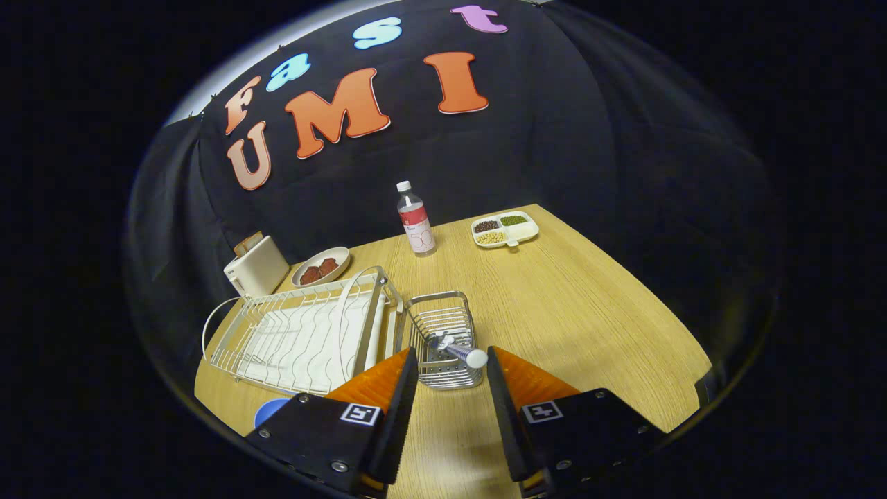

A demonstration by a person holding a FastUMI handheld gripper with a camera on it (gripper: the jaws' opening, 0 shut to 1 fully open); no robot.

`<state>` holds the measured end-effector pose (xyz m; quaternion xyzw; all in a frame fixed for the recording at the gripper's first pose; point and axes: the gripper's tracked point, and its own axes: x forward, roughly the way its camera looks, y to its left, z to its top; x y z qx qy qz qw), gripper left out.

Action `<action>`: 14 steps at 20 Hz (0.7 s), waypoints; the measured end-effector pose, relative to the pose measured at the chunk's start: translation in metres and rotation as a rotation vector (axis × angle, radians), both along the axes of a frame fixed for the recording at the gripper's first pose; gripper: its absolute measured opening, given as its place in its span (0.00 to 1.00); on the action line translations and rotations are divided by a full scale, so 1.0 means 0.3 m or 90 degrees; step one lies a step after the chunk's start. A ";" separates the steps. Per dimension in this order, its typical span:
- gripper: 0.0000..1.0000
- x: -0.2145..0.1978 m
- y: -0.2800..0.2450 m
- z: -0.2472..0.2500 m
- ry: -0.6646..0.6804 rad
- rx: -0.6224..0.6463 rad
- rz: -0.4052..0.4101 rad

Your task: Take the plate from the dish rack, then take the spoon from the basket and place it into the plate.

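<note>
A wire basket (443, 326) stands on the wooden table just ahead of my fingers. The spoon (460, 353) leans in it, its pale handle end pointing up toward my right finger. My gripper (452, 356) is open, and the handle end shows in the gap between the fingertips with neither one pressing on it. The white wire dish rack (305, 339) sits left of the basket, its slots holding nothing. A blue plate (269, 412) lies on the table in front of the rack, mostly hidden behind my left finger.
Behind the rack are a white toaster (255, 270) and a dish of dark red food (320, 267). A plastic bottle (416, 222) stands at the back, and a divided tray of beans (504, 229) sits to its right. Bare tabletop (589, 326) spreads right of the basket.
</note>
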<state>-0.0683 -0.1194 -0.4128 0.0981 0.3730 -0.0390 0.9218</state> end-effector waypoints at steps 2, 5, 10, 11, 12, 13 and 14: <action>0.49 0.015 0.008 -0.015 -0.002 -0.011 0.013; 0.34 0.016 0.013 -0.049 0.010 -0.035 0.023; 0.13 0.035 0.051 -0.022 -0.002 -0.013 0.006; 0.12 0.036 0.057 -0.015 0.007 -0.001 -0.001; 0.11 0.049 0.063 0.006 0.004 0.011 -0.007; 0.10 0.068 0.057 0.032 -0.003 0.013 -0.017; 0.09 0.076 0.049 0.052 -0.004 0.011 -0.020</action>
